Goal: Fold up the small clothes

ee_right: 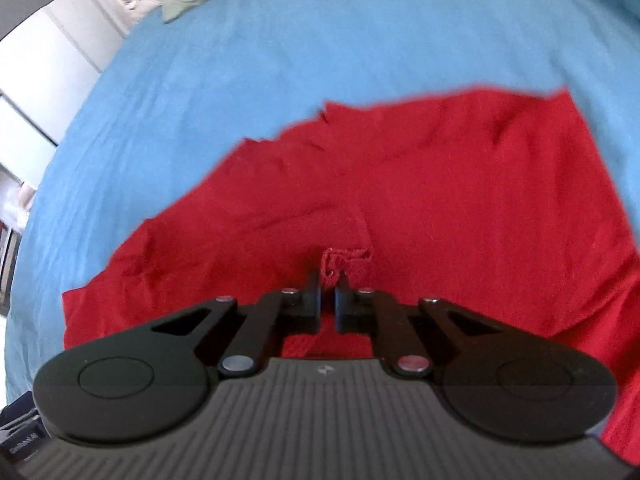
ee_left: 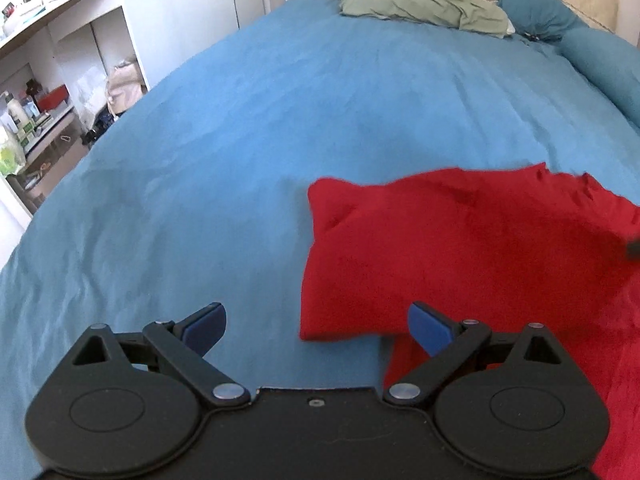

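A red garment lies partly folded on the blue bedspread, at the right in the left wrist view. My left gripper is open and empty, just off the garment's near left corner. In the right wrist view the red garment fills the middle. My right gripper is shut on a bunched bit of the red fabric and holds it above the rest of the cloth.
A grey-green folded cloth and blue pillows lie at the head of the bed. White shelves with clutter stand past the bed's left edge. The bed's left edge curves close by.
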### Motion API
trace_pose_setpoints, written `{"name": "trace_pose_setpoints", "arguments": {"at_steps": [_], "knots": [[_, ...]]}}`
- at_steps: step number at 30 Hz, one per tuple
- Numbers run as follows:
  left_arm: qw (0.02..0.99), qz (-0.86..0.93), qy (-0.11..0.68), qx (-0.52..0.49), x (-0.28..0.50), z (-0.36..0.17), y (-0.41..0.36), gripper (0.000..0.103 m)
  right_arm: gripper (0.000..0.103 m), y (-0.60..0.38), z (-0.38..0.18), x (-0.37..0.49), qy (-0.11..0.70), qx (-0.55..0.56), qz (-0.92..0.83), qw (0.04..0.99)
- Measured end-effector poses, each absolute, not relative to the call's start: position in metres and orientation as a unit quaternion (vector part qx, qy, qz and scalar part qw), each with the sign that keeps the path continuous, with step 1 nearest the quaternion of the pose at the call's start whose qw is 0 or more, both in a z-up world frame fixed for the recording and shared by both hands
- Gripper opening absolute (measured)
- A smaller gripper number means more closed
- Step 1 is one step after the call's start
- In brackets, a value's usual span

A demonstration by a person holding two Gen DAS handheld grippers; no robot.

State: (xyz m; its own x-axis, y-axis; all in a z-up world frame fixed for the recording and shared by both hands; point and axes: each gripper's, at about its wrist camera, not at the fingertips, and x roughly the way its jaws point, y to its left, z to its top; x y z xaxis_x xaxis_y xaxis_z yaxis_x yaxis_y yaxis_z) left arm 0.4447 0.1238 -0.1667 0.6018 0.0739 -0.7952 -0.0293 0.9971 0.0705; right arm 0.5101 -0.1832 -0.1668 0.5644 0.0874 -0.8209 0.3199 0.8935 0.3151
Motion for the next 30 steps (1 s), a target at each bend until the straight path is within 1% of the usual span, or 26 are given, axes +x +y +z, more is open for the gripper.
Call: {"name": "trace_pose_setpoints", "arguments": {"at_steps": [9,13,16,19,21,25,28,30], "knots": [[0.889,-0.005,0.455,0.050,0.438,-0.176,0.104,0.100,0.021,-0.201,-0.059,0.510,0.356,0.199,-0.023,0.913],[0.887,-0.007,0.458,0.052,0.449,-0.187,0.092,0.100,0.021,-0.229,-0.040,0.495,0.329,0.179,-0.050,0.926],[0.884,-0.010,0.464,0.055,0.458,-0.197,0.083,0.100,0.021,-0.256,-0.057,0.487,0.336,0.167,-0.090,0.923],[0.882,-0.009,0.466,0.062,0.462,-0.202,0.077,0.100,0.021,-0.282,-0.093,0.483,0.358,0.176,-0.116,0.910],[0.882,-0.006,0.468,0.061,0.462,-0.203,0.077,0.100,0.021,-0.290,-0.117,0.481,0.372,0.160,-0.121,0.906],[0.880,-0.007,0.471,0.059,0.460,-0.194,0.075,0.100,0.021,-0.301,-0.160,0.480,0.421,0.166,-0.142,0.880],[0.884,-0.035,0.463,0.058,0.458,-0.183,0.069,0.100,0.021,-0.309,-0.180,0.470,0.437,0.179,-0.155,0.868],[0.887,-0.057,0.454,0.064,0.456,-0.174,0.061,0.100,0.024,-0.310,-0.189,0.471,0.452,0.165,-0.149,0.864]]}}
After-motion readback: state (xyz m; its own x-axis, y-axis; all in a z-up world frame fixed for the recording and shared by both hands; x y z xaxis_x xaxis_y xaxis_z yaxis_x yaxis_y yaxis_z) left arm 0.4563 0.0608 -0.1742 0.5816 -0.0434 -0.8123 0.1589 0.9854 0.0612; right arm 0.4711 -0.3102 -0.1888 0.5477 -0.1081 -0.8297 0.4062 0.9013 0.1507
